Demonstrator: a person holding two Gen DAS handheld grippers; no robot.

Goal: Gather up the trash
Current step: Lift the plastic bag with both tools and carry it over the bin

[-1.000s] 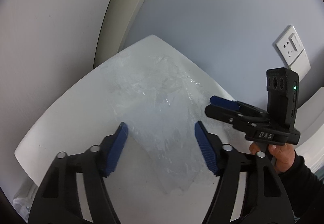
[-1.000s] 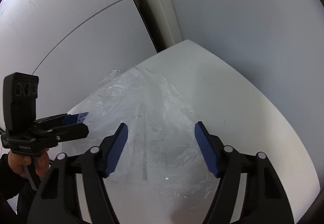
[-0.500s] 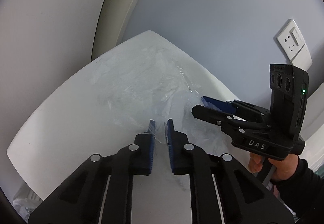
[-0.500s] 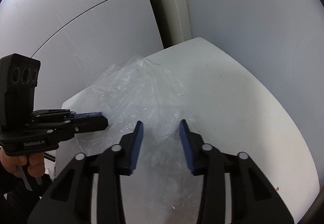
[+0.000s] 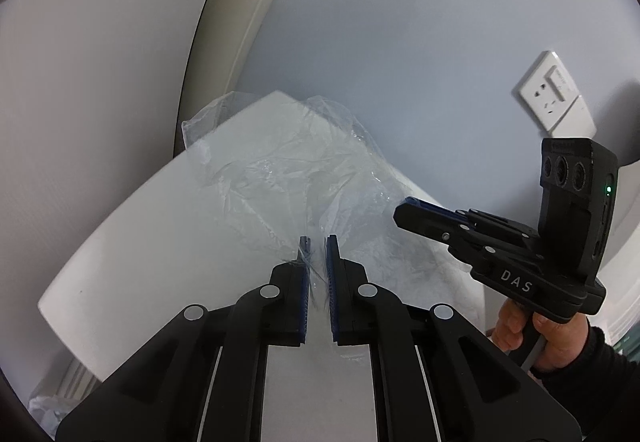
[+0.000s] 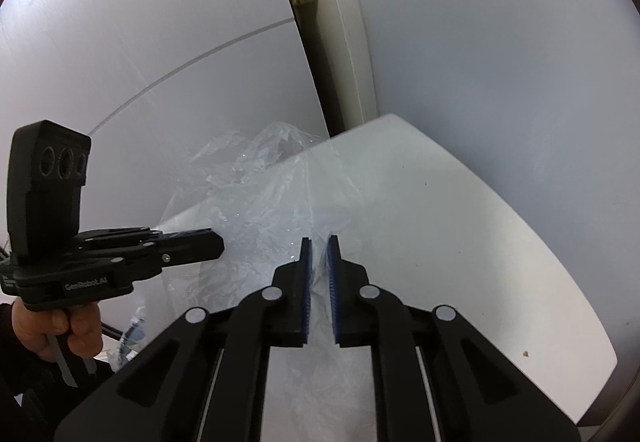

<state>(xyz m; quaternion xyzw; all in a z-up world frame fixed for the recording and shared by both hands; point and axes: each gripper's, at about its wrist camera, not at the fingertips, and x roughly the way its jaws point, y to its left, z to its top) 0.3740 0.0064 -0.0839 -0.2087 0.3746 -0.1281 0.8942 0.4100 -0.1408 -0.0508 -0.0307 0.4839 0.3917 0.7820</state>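
The left gripper (image 5: 318, 242) is held low over the near part of the white tabletop (image 5: 160, 242), pointing toward the far corner by the wall. Its two blue pads are squeezed close together on a thin fold of the clear plastic bag (image 5: 288, 178). The right gripper (image 6: 319, 242) points the same way, toward the far corner, and its pads are also pinched tight on the bag. In the left wrist view the right gripper sits off to the right, tipped a bit downward, with a bare hand (image 5: 536, 330) in a dark sleeve wrapped around its handle. In the right wrist view the left gripper is off to the left, held nearly level by the other hand (image 6: 56, 326).

The bag is crumpled and see-through. It lies long-ways from the near edge of the tabletop to the far corner, where its loose end puffs up and hangs a little past the left edge. A white wall socket (image 5: 554, 98) is on the wall to the right.
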